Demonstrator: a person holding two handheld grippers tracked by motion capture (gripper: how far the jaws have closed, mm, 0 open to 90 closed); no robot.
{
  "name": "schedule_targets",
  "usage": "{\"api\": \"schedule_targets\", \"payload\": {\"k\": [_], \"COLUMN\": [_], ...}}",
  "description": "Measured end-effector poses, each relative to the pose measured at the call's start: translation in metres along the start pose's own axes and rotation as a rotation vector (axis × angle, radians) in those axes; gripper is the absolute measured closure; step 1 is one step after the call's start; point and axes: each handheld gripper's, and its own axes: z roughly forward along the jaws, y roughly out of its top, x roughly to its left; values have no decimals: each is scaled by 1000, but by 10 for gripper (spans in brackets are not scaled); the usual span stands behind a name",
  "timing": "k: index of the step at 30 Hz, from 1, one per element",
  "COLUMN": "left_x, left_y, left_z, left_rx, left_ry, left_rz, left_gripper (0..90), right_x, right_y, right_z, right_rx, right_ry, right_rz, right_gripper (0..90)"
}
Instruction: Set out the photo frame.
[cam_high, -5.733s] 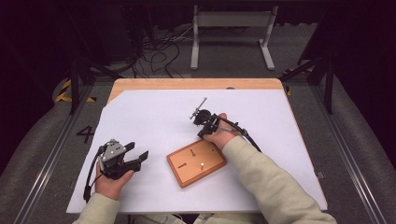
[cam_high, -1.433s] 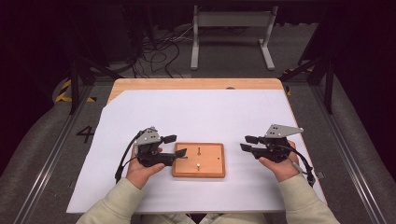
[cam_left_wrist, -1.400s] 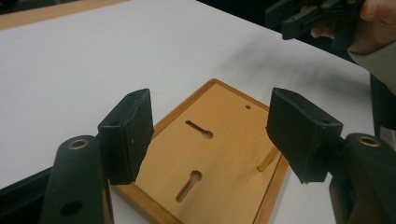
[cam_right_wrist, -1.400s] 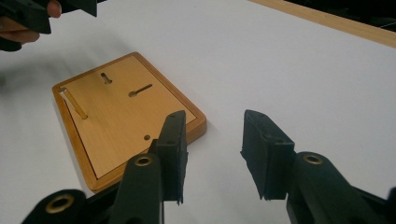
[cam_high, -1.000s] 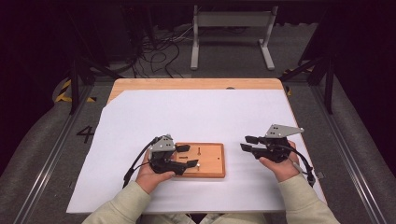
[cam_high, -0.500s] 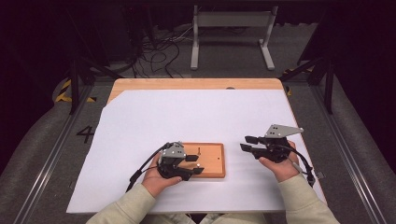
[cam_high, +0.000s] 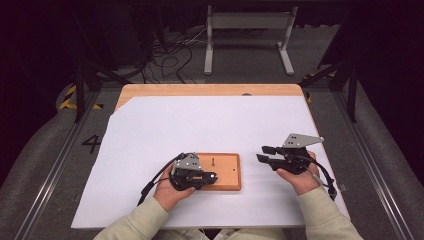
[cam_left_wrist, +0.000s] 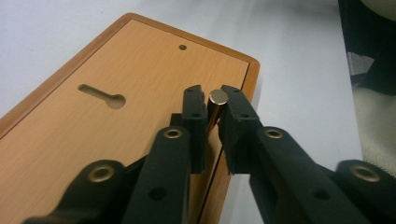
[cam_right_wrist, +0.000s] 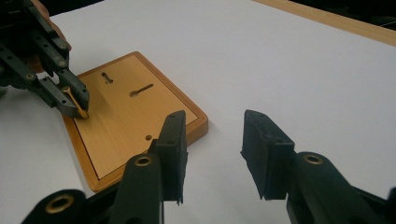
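L hand-held gripper (cam_high: 209, 177) clamped; R hand-held gripper (cam_high: 262, 153) agape.

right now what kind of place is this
Probably a lab recording station, not a home: a table under white sheeting, dark curtained surroundings, loose cables on the grey floor, metal rails alongside with a "4" marked beside them, and a person holding two claws.

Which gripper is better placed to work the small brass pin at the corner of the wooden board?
Left. The left gripper is closed on the brass pin over the wooden board. The right gripper is open and empty, apart from the board.
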Motion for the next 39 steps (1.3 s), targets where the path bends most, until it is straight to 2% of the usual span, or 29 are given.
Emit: {"api": "schedule_targets", "payload": {"k": [5,11,20,21,24,25,26,28,31,32,37,39], "left_x": [-3,-5,-7,-11,-15,-15,-17,-23,-28,-28,-27,-27], "left_y": [0,-2,-2,-3,-4,-4,-5,-5,-5,-4,-5,-6], "left_z": [0,1,1,2,2,2,2,2,3,4,7,7], "left_rx": [4,-12,-12,-14,-7,-7,-6,0,-6,-12,-28,-29], "left_ry": [26,35,65,88,120,120,134,173,219,238,276,271], "left_rz": [40,29,99,142,210,210,233,301,349,378,381,381], "left_gripper": [832,833,838,838,837,836,836,832,832,833,833,833], "right_x": [0,0,0,0,0,0,0,0,0,0,0,0], "right_y": [0,0,0,0,0,0,0,0,0,0,1,1], "right_z": [0,0,0,0,0,0,0,0,0,0,-1,0], "right_rx": [-2,-1,-2,-3,-3,-3,-3,-2,-1,-1,-3,-1], "right_ry": [1,2,4,4,4,4,3,3,2,2,0,1], "right_rz": [2,2,9,8,7,7,7,3,0,0,-1,-1], "right_gripper": [604,605,605,604,604,604,604,604,603,603,604,604]}}
